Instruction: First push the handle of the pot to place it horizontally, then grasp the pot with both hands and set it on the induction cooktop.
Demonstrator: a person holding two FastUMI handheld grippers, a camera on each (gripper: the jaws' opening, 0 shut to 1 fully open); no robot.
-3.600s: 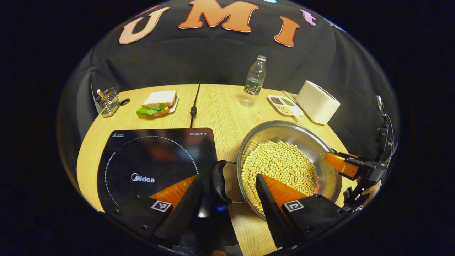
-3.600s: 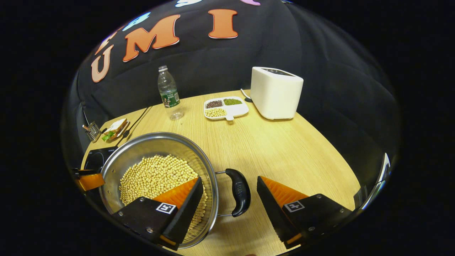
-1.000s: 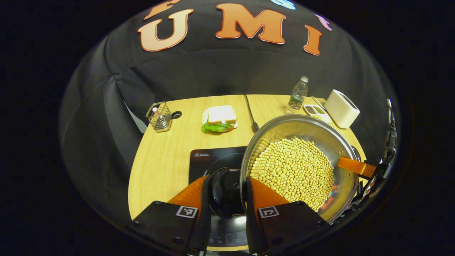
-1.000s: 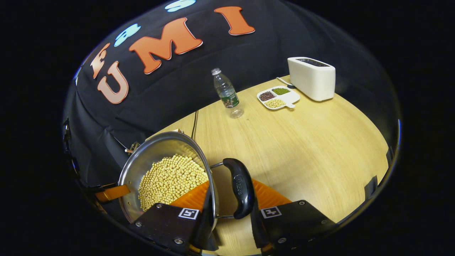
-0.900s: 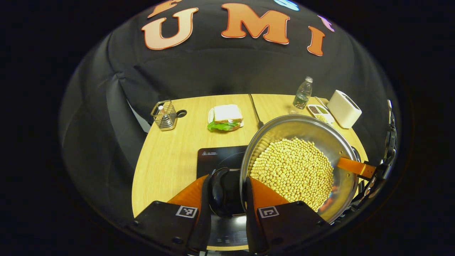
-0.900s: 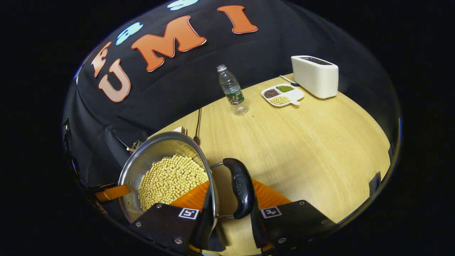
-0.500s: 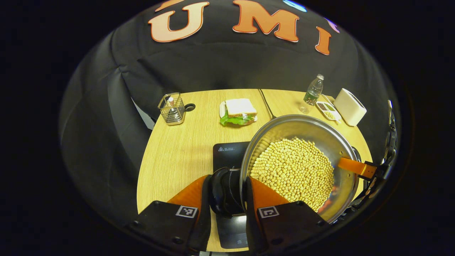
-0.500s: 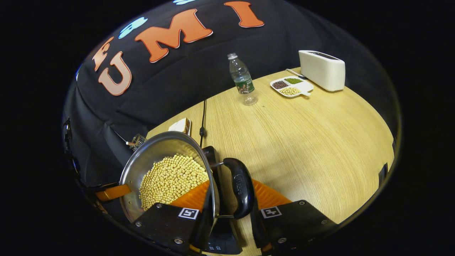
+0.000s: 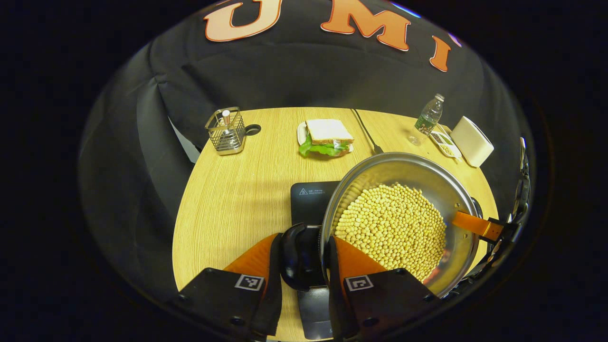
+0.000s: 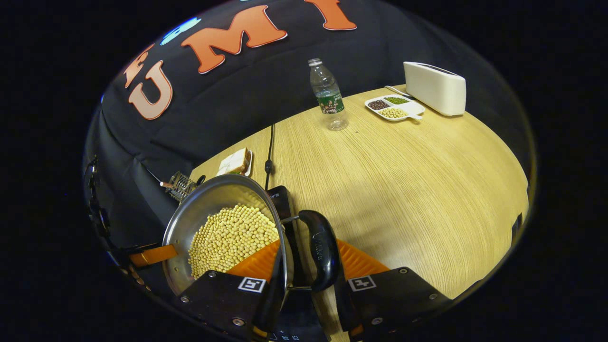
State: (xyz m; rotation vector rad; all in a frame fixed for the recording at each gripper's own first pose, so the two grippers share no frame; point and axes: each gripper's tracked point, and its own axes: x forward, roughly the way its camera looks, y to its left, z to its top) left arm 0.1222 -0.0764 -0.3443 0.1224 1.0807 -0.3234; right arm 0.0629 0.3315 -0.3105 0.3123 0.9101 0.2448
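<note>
A steel pot (image 9: 430, 178) (image 10: 190, 213) full of pale yellow beans (image 9: 392, 225) (image 10: 228, 237) hangs over the black induction cooktop (image 9: 311, 199) (image 10: 282, 199). My left gripper (image 9: 304, 280) is shut on the pot's black left handle (image 9: 297, 256). My right gripper (image 10: 306, 289) is shut on the black right handle (image 10: 320, 251). Each gripper's far finger shows across the pot in the other's view. Most of the cooktop is hidden under the pot; whether the pot touches it I cannot tell.
On the wooden table (image 9: 237, 190) (image 10: 403, 175) stand a wire holder (image 9: 225, 133), a sandwich plate (image 9: 327, 137), a water bottle (image 10: 327, 95), a divided dish of beans (image 10: 394, 108) and a white toaster (image 10: 434, 88). The cooktop's cable (image 10: 270, 152) runs back to the wall.
Since 3.6 s ago both grippers shut on the pot's handles and lifted it. Over the last second the pot has travelled left, coming over the cooktop.
</note>
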